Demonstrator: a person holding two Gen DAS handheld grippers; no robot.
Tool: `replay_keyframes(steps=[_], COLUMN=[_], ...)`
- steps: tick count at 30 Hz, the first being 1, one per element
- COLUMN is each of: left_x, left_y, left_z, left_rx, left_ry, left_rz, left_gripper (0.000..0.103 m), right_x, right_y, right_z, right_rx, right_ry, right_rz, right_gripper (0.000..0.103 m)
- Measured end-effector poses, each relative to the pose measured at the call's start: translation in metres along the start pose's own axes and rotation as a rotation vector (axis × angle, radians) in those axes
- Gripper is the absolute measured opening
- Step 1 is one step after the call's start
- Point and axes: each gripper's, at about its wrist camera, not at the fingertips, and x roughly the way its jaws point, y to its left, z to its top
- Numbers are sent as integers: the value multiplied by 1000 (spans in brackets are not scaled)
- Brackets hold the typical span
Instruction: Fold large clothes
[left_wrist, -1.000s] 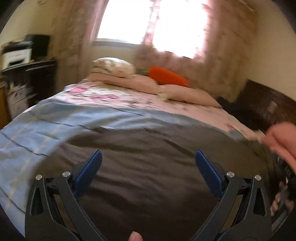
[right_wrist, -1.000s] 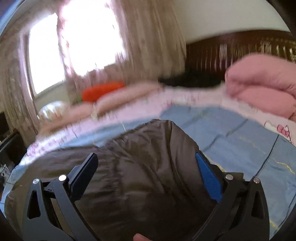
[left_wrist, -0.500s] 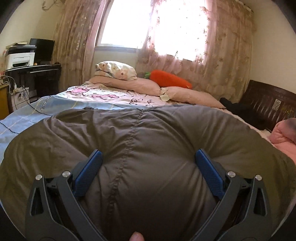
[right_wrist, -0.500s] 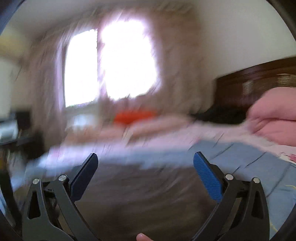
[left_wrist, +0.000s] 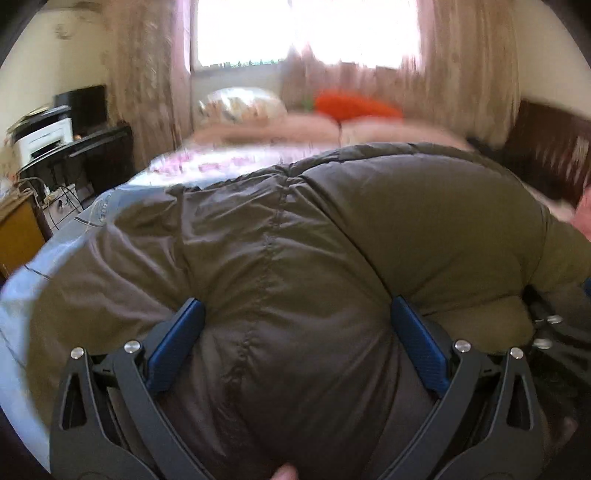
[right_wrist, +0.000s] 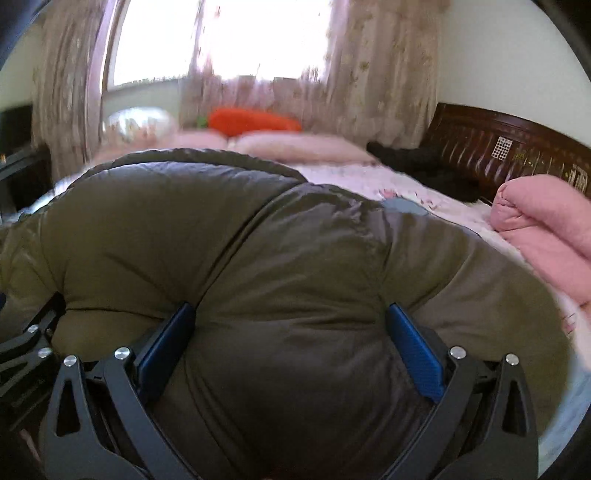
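Note:
A large puffy olive-brown down coat (left_wrist: 295, 229) lies on the bed and fills most of both views; it also shows in the right wrist view (right_wrist: 280, 236). My left gripper (left_wrist: 295, 325) is open, its blue pads wide apart, with a bulge of the coat pushed between the fingers. My right gripper (right_wrist: 291, 328) is open in the same way, pressed into the coat's padded edge. The right gripper's black frame (left_wrist: 550, 332) shows at the right edge of the left wrist view, close beside the left one.
The coat lies on a light blue sheet (left_wrist: 74, 229) over a pink floral bedspread (right_wrist: 406, 184). Pillows and an orange carrot cushion (right_wrist: 255, 122) lie at the far side. A folded pink blanket (right_wrist: 546, 229) is at the right, a dark headboard (right_wrist: 517, 155) behind, a desk with printer (left_wrist: 48, 136) left.
Both grippers have moved in and down onto the coat. The coat now bulges between both sets of open fingers, and the two grippers stand close side by side.

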Motion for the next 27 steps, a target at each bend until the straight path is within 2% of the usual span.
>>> replay_keyframes(steps=[1,2,3,4,5,7,8,10,12,14,15,16,18,19,20,22,23,24,25,26,27], left_x=[-10,-38,-64,-103,-129,-178,-208,-265,-309,-356,-373,-382,-394,-395,-396,-398,-399,-398,-396,-391,-385], left_y=[2,9,14,21,24,25,25,24,20,21,23,26,33,36,40,37,33,28,25,22,22], left_z=[9,21,28,39,48,66,76,87,87,71,63,58,46,41,35,31,27,24,21,19,18], left_rx=[12,-7,-31,-65,-78,-63,-33,35,96,110,106,98,85,81,53,16,4,3,9,18,19], left_ry=[41,19,-25,-90,-118,-143,-154,-183,-238,-337,-354,-351,-292,-265,-228,-194,-200,-209,-216,-208,-189], left_rz=[17,75,95,82,71,60,64,76,157,256,259,242,144,76,-26,-114,-91,-67,-43,-29,-29], left_gripper=[101,101,101,101,101,101,101,101,101,101,101,101,101,101,101,101,101,101,101,101,101], right_x=[-34,-79,-108,-142,-166,-204,-222,-246,-283,-305,-320,-328,-343,-349,-353,-348,-339,-326,-320,-316,-315], right_y=[-6,-16,-24,-34,-43,-62,-74,-87,-101,-111,-119,-124,-132,-135,-138,-144,-143,-140,-137,-137,-138], right_z=[12,24,31,40,50,73,85,94,91,86,78,73,56,43,29,14,12,14,15,15,13], right_rx=[-14,-3,15,45,74,144,192,223,224,222,221,221,196,176,171,191,198,186,181,184,188], right_ry=[-72,-196,-267,-320,-328,-226,-148,-67,-32,-39,-49,-58,-84,-105,-136,-170,-140,-71,-44,-41,-52], right_rz=[-37,-41,-23,7,29,123,199,280,334,356,345,328,285,255,235,206,191,212,237,246,218], right_gripper=[102,102,102,102,102,102,102,102,102,102,102,102,102,102,102,102,102,102,102,102,102])
